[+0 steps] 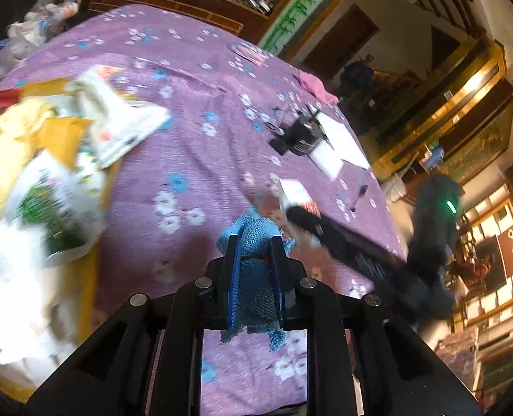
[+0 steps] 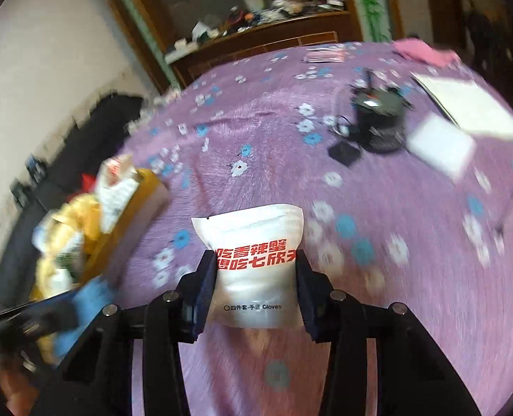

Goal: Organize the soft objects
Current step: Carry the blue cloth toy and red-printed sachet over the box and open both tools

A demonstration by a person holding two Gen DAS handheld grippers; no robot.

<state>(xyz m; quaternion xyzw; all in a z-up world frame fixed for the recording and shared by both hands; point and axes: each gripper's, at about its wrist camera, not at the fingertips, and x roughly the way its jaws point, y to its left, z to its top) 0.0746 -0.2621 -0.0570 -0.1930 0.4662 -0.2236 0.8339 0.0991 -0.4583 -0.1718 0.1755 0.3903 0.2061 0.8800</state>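
Left claw [image 1: 254, 251] is clamped on a blue cloth [image 1: 253, 277], held above the purple flowered bed [image 1: 194, 159]; the cloth bunches past the fingertips and hangs down behind them. At the bed's left edge stands a yellow-brown box [image 2: 131, 222], heaped with white printed bags [image 1: 65, 204] and yellow wrapping. Right claw [image 2: 256, 265] grips a white packet with red lettering [image 2: 256, 260] by both its side edges, upright over the bed's near middle, its top reaching beyond the fingertips; a dark gadget [image 2: 377, 121] and white papers [image 2: 464, 104] lie toward the far right corner.
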